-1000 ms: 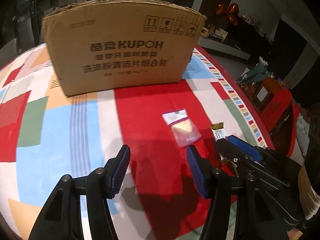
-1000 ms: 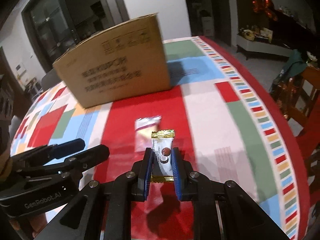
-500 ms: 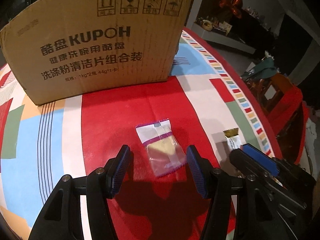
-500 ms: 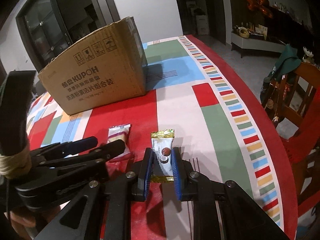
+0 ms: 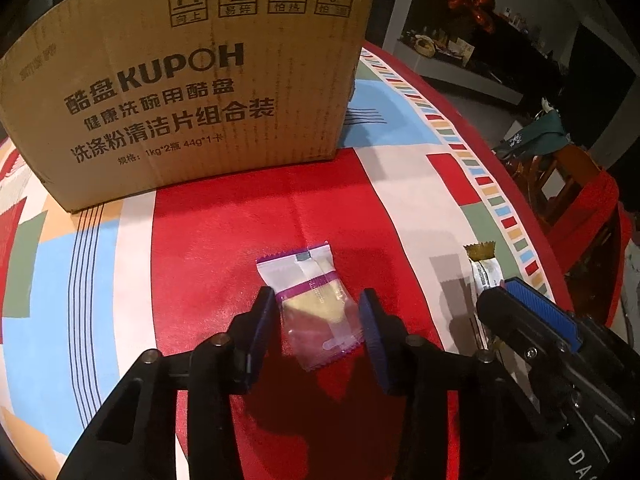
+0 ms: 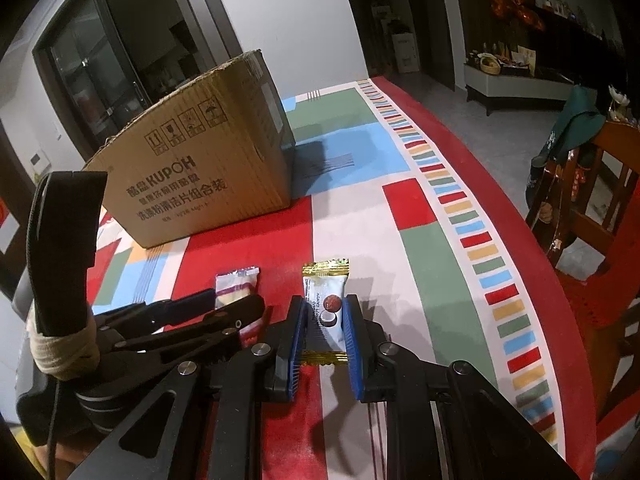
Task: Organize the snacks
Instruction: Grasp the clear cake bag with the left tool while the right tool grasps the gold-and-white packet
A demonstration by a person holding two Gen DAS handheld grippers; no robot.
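While the right gripper (image 6: 323, 322) is clamped on a gold-edged white snack bar (image 6: 325, 294) held just above the tablecloth (image 5: 224, 240), the left gripper (image 5: 318, 312) is closing its jaws around a purple-banded snack packet (image 5: 316, 304) lying flat on the red patch, pads not yet pressing. Next, in my judgement, it must pinch, lift, and carry to the cardboard box (image 5: 192, 92) (presumably the destination). A second ago the packet lay ahead of wider jaws.
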